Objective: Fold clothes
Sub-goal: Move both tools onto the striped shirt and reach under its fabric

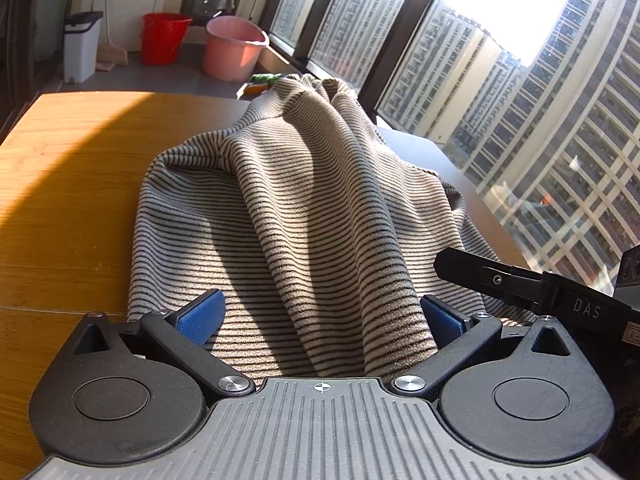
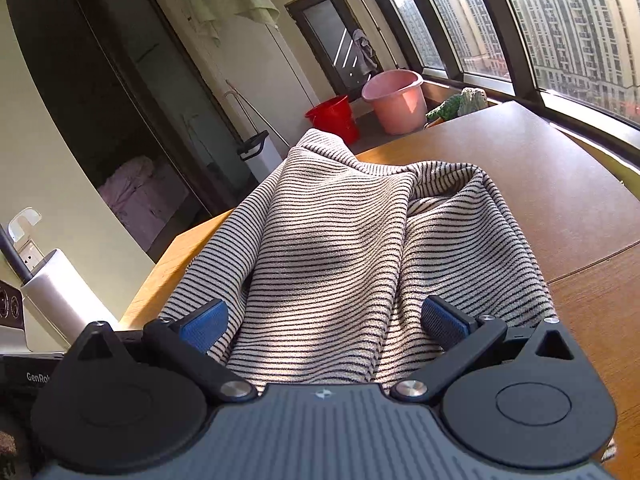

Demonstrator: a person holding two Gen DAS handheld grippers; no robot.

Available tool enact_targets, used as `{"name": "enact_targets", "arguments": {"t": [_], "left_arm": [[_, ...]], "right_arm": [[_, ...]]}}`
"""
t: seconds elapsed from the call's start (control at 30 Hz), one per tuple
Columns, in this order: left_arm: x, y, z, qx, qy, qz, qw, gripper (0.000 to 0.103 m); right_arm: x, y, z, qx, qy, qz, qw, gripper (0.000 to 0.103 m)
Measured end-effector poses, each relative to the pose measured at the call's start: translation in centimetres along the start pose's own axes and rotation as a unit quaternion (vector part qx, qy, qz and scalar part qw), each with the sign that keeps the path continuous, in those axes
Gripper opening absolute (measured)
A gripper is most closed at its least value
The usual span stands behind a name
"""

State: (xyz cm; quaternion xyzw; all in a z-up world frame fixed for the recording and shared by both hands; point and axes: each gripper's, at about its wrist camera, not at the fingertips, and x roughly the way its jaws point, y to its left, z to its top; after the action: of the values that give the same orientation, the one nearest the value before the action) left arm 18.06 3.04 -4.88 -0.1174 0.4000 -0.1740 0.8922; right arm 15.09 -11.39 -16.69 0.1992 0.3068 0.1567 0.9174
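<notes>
Taking the striped garment (image 1: 304,208) as the landmark, the wooden table (image 1: 72,184) stretches bare to its left in the left wrist view, and beyond the table's far end stand a white bin (image 1: 82,46), a red bucket (image 1: 164,38) and a pink bucket (image 1: 234,48). The garment itself lies rumpled on the table, rising in a long ridge that runs straight away from the left gripper (image 1: 320,318) toward the window (image 1: 500,80), so its long axis lines up with the fingers. That gripper's blue pads (image 1: 202,316) stand wide apart with cloth lying between and under them; nothing is pinched. To the right of the garment, the black tip of the right gripper (image 1: 480,276) reaches in over its near edge. In the right wrist view the same garment (image 2: 340,248) runs forward from the right gripper (image 2: 324,320), whose fingers are likewise spread, the pads (image 2: 444,326) resting on either side of a fold without clamping it. Right of the garment there is only dark tabletop (image 2: 560,184). Both grippers sit at the near hem, side by side, about equally near, so the likely next move is to close on that hem and carry it forward along the ridge; the bunched middle may drag and spoil the fold.
</notes>
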Motion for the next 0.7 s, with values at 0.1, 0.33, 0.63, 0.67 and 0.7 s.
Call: {"name": "enact_targets", "arguments": {"t": [0.1, 0.33, 0.63, 0.67, 0.7], "left_arm": [[-1.1, -0.3, -1.0, 0.005, 0.010, 0.005, 0.9999, 0.103], [-3.9, -0.3, -3.3, 0.025, 0.042, 0.000, 0.9988, 0.103], [-4.8, -0.6, -3.4, 0.040, 0.052, -0.006, 0.9978, 0.103], [-5.1, -0.7, -3.3, 0.036, 0.051, -0.015, 0.9980, 0.103], [-5.3, -0.7, -3.3, 0.032, 0.049, -0.024, 0.9980, 0.103]], "right_arm": [[-1.1, 0.7, -0.9, -0.020, 0.009, 0.004, 1.000, 0.103], [-4.8, 3.2, -4.2, -0.059, 0.028, 0.012, 0.998, 0.103], [-5.6, 3.5, -4.5, -0.077, 0.049, 0.024, 0.996, 0.103], [-5.7, 3.4, -4.4, -0.073, 0.050, 0.026, 0.996, 0.103], [-5.9, 3.1, -4.1, -0.060, 0.047, 0.025, 0.997, 0.103]]}}
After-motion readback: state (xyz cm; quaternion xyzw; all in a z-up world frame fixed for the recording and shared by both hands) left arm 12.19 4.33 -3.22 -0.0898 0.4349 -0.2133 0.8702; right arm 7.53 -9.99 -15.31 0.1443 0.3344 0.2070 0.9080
